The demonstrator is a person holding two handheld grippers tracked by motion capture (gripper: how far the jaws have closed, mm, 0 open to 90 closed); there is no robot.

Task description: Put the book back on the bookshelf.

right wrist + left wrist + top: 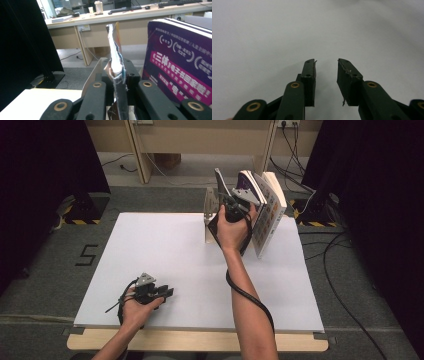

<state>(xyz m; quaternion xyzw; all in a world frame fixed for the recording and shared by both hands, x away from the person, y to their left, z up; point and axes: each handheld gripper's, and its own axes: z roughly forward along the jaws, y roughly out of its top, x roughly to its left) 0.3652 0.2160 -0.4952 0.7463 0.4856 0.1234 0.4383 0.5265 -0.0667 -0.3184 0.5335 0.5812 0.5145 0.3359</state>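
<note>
A thin book [219, 179] stands upright at the table's far edge, beside a white bookend [210, 212]. My right gripper [227, 202] grips it from the near side. In the right gripper view the thin book [115, 50] rises between the two black jaws of my right gripper [117, 75], whose pads lie against its covers. To its right lean a purple book [248, 182] [180, 65] and a white one with orange print [270, 215]. My left gripper [167, 292] rests low over the near left of the white table [165, 250]. My left gripper [326, 67] is open, with nothing between its jaws.
The bookend [96, 72] stands just left of the held book. Beyond the table's far edge are a wooden desk's legs [137, 155], cables on the grey floor and dark curtains [45, 165] on both sides. A black cable trails down the right forearm [250, 300].
</note>
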